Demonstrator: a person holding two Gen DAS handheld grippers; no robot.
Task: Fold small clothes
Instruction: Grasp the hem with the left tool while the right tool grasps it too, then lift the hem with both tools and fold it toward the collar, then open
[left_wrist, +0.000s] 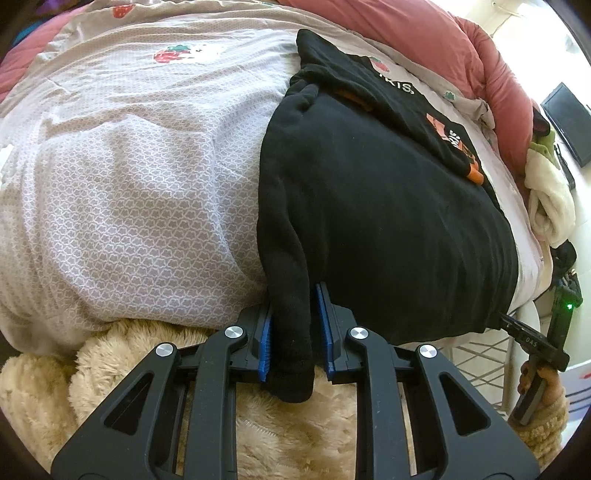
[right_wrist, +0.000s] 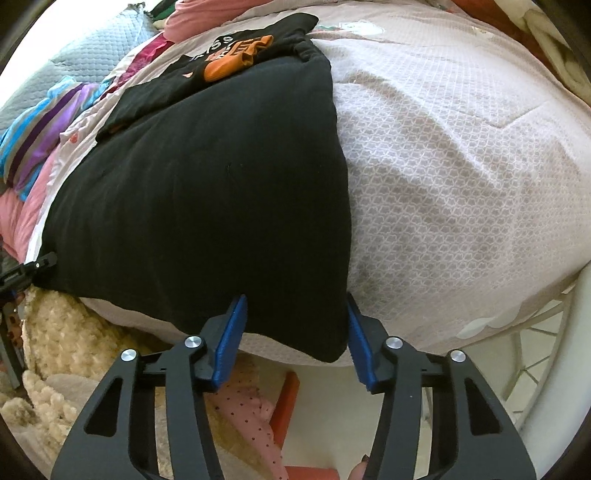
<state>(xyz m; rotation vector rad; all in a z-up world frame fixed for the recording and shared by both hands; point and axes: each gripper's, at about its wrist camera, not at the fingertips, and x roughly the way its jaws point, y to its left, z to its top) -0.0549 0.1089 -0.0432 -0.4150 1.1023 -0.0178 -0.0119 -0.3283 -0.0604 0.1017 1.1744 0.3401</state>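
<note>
black garment (left_wrist: 388, 221) lies flat on the bed (left_wrist: 147, 166). your left tool (left_wrist: 295, 332) pinches one near corner; your right tool (right_wrist: 291, 332) straddles the other, not gripping. lift now and that corner slips free.

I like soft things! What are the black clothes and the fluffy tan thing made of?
The black garment looks like matte, slightly fuzzy knit, maybe cotton fleece: it drapes in soft folds without shine. The tan blanket looks like plush, shaggy pile, probably synthetic fleece.
</note>
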